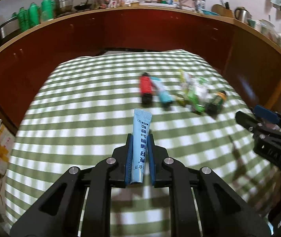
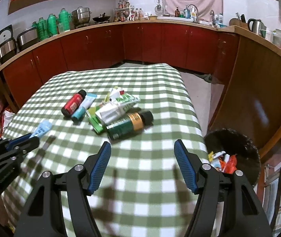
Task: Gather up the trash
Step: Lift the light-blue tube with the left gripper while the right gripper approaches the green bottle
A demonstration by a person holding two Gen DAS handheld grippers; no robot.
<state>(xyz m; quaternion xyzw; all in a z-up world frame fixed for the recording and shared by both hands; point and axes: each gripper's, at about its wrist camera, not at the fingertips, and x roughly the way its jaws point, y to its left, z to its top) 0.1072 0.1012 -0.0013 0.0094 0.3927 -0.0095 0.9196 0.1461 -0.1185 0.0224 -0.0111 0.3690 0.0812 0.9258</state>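
Left gripper (image 1: 139,138) was clamped on a pale blue tube (image 1: 141,138), pads along its sides, crimped end sticking forward, held off the checked tablecloth (image 1: 81,118), probably so it could be carried over to the bin. Right gripper (image 2: 142,150) hung with its jaws wide apart and nothing in them, facing the leftover pile: green bottle (image 2: 128,125), red bottle (image 2: 73,103), teal tube (image 2: 82,108) and crumpled wrappers (image 2: 118,106), all bunched mid-table. Black bin (image 2: 245,144), already holding wrappers, sat just beside the table's right edge, within easy reach for drops.
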